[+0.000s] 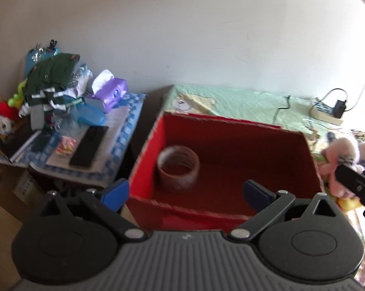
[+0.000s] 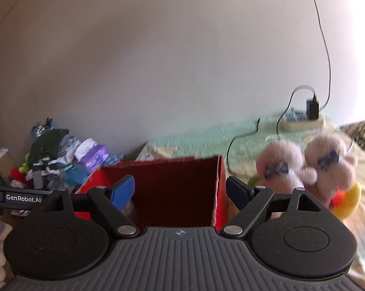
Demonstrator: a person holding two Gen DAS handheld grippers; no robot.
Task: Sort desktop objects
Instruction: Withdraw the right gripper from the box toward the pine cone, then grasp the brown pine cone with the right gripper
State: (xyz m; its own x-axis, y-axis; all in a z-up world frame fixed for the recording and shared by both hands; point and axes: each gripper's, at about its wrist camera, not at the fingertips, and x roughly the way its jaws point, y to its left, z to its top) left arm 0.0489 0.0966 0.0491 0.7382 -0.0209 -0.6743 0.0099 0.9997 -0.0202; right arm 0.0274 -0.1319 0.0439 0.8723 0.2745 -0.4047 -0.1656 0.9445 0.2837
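Observation:
A red cardboard box (image 1: 231,143) stands open on the green sheet, with a roll of tape (image 1: 178,168) inside at its left. My left gripper (image 1: 186,192) hangs open over the box's near edge, nothing between its fingers. In the right wrist view my right gripper (image 2: 181,191) is open too, over the same red box (image 2: 172,189), and the tape roll (image 2: 130,209) peeks out behind the left fingertip. Two pink plush toys (image 2: 306,167) sit just right of the box, next to a yellow toy (image 2: 350,201). The pink plush toys (image 1: 340,152) show at the right edge in the left wrist view.
A side table (image 1: 124,131) left of the box is piled with clothes, a purple tissue pack (image 1: 113,91), a black remote (image 1: 89,146) and snack packets. A power strip (image 2: 301,120) with a charger and cables lies on the green sheet (image 1: 243,99) by the wall.

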